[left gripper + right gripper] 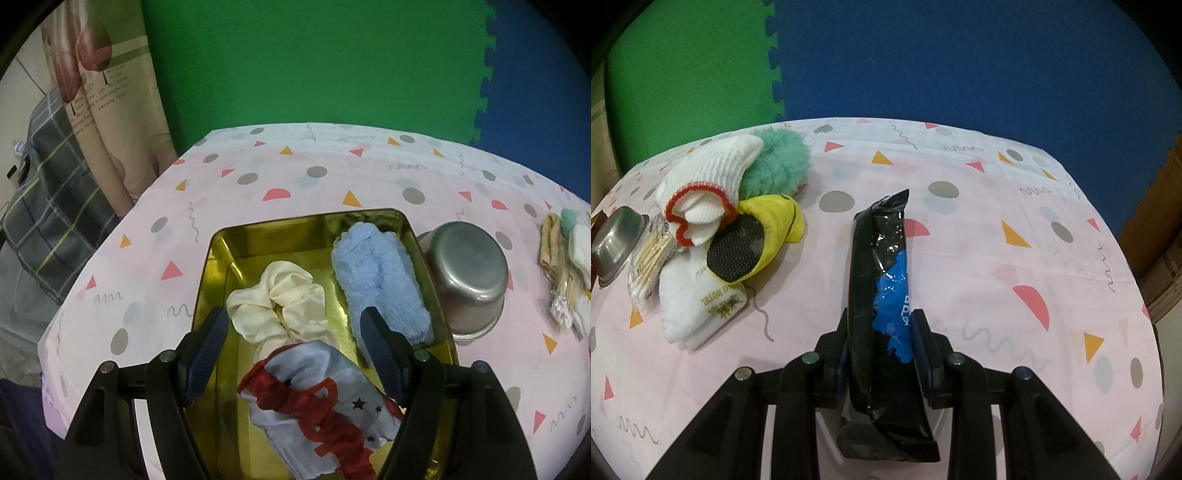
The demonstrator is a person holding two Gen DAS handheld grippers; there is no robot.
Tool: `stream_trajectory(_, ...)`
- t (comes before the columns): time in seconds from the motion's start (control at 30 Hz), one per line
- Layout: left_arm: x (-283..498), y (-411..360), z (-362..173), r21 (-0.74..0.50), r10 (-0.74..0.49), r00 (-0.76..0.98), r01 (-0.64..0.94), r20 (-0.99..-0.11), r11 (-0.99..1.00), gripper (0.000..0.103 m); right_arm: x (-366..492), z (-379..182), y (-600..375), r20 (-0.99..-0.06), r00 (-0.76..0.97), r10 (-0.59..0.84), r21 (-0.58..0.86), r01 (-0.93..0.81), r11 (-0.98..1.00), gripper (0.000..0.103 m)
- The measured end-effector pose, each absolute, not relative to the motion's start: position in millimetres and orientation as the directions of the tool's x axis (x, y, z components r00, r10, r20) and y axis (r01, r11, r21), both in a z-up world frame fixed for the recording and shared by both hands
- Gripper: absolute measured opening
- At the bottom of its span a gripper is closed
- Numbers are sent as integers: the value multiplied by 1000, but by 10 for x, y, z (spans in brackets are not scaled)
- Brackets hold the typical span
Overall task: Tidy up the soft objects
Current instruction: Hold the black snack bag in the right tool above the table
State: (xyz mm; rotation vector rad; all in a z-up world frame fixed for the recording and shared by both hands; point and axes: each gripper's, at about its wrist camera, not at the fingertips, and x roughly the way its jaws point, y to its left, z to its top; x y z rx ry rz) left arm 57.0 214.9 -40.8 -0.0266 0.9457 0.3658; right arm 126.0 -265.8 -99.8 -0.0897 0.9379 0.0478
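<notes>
My left gripper point(295, 332) is open and empty above a gold tin box point(236, 240). In the box lie a cream scrunchie point(280, 299), a fluffy blue slipper point(376, 280), a light blue cloth point(328, 395) and a red scrunchie point(325, 413). My right gripper point(879, 332) is shut on a black and blue packet point(882, 280), held on edge over the table. A pile to its left holds a white sock with red trim point(705, 184), a green pompom point(779, 162), a yellow item point(772, 218) and a white hotel towel point(698, 302).
An upturned steel bowl point(469, 273) stands right of the box; it also shows in the right wrist view point(617, 240). A bag of cotton swabs point(650, 262) lies by the pile. The pile shows at the right edge point(565, 266). Green and blue foam mats stand behind the table.
</notes>
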Motion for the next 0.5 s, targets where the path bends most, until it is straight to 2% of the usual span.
stream_trajectory(0.43,555,2114,-433,124,303,543,-341,-783,932,71,1246,-956,-2583,-814,579,-51,-88,-36,996,28)
stream_trajectory(0.5,541,2122,-426,111,298,547,-349,-782,931,76,1242,-944,-2564,-815,576,-62,-95,-27,995,28)
